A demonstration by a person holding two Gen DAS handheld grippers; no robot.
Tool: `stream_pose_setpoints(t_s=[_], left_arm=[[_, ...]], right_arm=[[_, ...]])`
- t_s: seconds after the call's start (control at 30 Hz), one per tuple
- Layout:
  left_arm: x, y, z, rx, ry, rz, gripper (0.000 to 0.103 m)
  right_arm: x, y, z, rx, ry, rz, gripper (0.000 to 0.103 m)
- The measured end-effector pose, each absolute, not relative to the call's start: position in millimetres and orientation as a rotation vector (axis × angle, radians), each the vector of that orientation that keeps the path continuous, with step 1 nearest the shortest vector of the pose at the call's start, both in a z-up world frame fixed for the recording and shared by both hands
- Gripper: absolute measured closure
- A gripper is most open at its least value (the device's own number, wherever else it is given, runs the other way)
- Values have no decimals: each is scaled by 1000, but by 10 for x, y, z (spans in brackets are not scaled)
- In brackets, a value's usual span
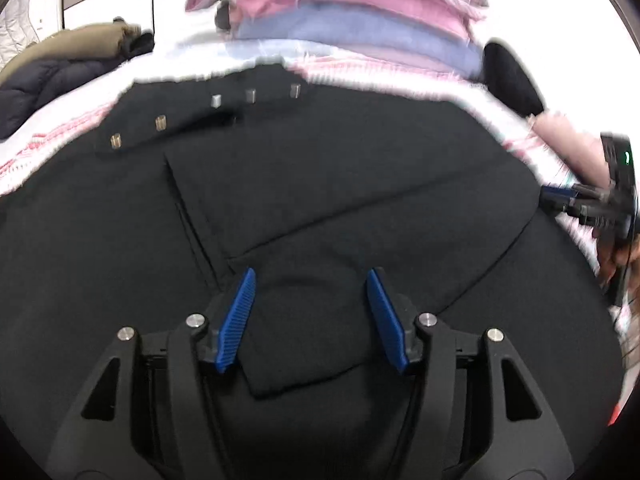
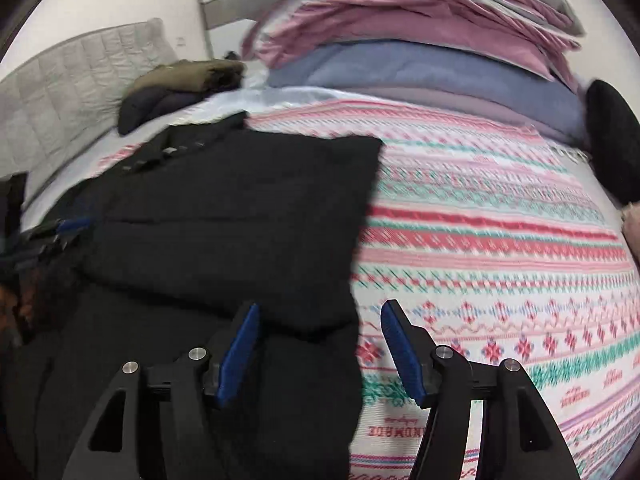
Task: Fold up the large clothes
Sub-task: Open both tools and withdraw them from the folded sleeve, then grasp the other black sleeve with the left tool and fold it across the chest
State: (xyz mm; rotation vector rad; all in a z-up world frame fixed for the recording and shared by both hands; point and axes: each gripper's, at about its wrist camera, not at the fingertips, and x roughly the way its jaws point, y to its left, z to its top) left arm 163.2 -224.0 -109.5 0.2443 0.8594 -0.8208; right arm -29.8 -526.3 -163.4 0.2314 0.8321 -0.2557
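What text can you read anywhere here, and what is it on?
"HANDMADE", upside down and partly hidden by the right gripper: on the blanket, near edge.
Small red script words on the blanket at right: too blurred to read.
Coat and its buttons: no lettering seen.
Left gripper: no markings seen.

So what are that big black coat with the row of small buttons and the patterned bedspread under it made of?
The black coat looks like thick matte wool, though blur leaves it open. Its buttons shine like metal. The pink-and-green patterned bedspread looks knitted or woven.
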Motion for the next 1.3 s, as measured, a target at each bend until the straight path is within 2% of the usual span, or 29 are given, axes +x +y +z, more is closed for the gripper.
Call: stream_pose_setpoints(t_s=[0.07, 0.17, 0.23, 0.27, 0.4, 0.57, 0.67, 0.8, 1.2, 1.3], left_arm=[[1632, -2212, -1067, 231, 863, -820, 43], [1612, -2099, -990, 184, 894, -803, 42], [1573, -1982, -910, 171, 927, -744, 15], [1558, -1912, -876, 155, 941, -720, 12], [1486, -1482, -703, 51, 1000, -667, 12], [1396, -978, -418, 1, 1012, -543, 10], [1328, -657, -247, -34, 991, -482, 3], [1268, -222, -189, -78, 1001, -393, 1], [1572, 1126, -754, -320, 1015, -32, 1], [1626, 1424, -823, -340, 992, 46, 1]], right_arm=[[-287, -5448, -1771, 360, 857, -256, 35], [-324, -5384, -1700, 359, 874, -308, 35], [-342, -5251, -1605, 319, 905, -344, 34], [-345, -5205, -1555, 312, 906, -342, 34], [-447, -5013, -1193, 350, 868, -355, 33], [-605, -4626, -683, 466, 756, -335, 21], [-609, -4393, -515, 486, 735, -306, 16], [-584, -4031, -414, 475, 731, -302, 0], [-289, -3467, -888, 460, 821, -258, 0], [-198, -3339, -951, 384, 830, -291, 0]])
